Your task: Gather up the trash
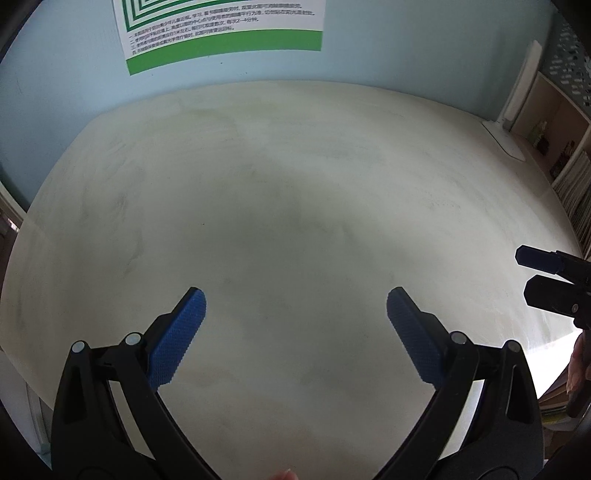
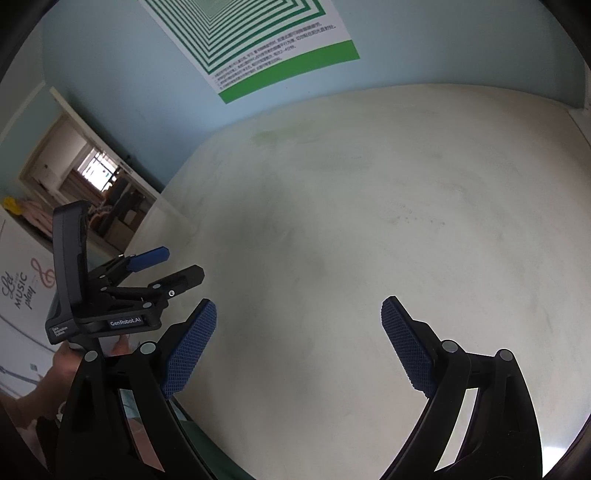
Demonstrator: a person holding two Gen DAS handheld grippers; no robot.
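No trash shows in either view. My left gripper [image 1: 295, 306] stands open over the pale desk top [image 1: 288, 166], its blue pads [image 1: 177, 339] wide apart with nothing between them. My right gripper [image 2: 298, 314] is also open and empty above the same desk top [image 2: 369, 206]. In the left wrist view, the right gripper [image 1: 522, 275] pokes in at the right edge. Seen from the right wrist, the left gripper [image 2: 186, 264] hovers at the left, over the desk's left edge, held by a hand [image 2: 59, 363].
A green-and-white poster [image 1: 221, 33] hangs on the light blue wall behind the desk. A white lamp base [image 1: 508, 142] sits at the back right corner, beside a shelf with books [image 1: 565, 162]. A doorway [image 2: 92, 177] opens at the left.
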